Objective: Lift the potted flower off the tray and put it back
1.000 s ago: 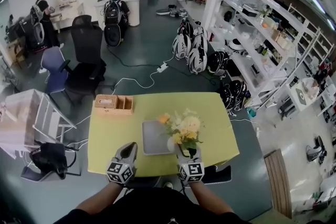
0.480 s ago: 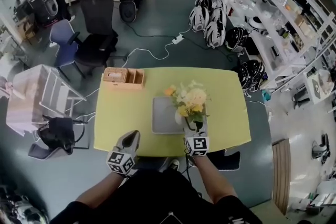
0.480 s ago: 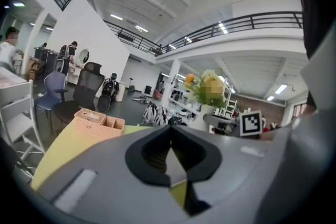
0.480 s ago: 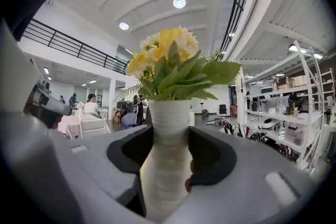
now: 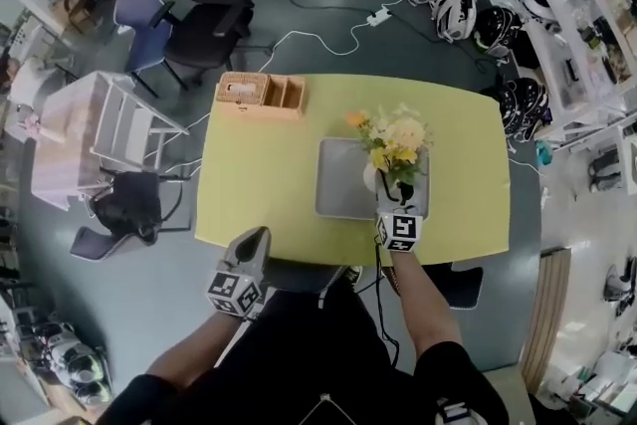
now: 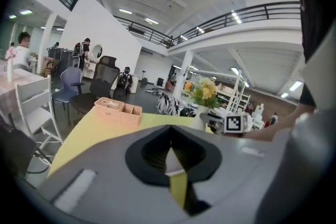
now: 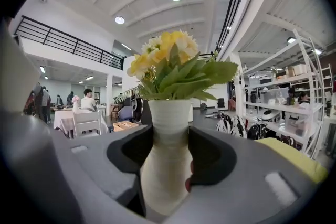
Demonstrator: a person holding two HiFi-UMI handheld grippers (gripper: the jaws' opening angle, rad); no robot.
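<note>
Moved: right gripper [image 5: 391,197] and potted flower [image 5: 396,142] now sit over the tray's right half; a second ago they were at its near right corner. Left gripper [image 5: 256,240] has slid back off the table's near edge.
Right gripper: clamped on the flower's white vase, a jaw pressing each side, in the right gripper view. Points almost level toward the far side.
Potted flower: upright, yellow and cream blooms with green leaves, over the right part of the tray. Can't tell if its base touches the tray.
Tray [image 5: 338,184]: grey, flat, on the table's near middle.
Left gripper: jaws closed together, nothing between them, held just off the near edge, left of the tray and well apart from it.
Table [image 5: 259,174]: yellow-green.
Wooden box [image 5: 261,95]: far left edge of the table, well apart from the tray.
</note>
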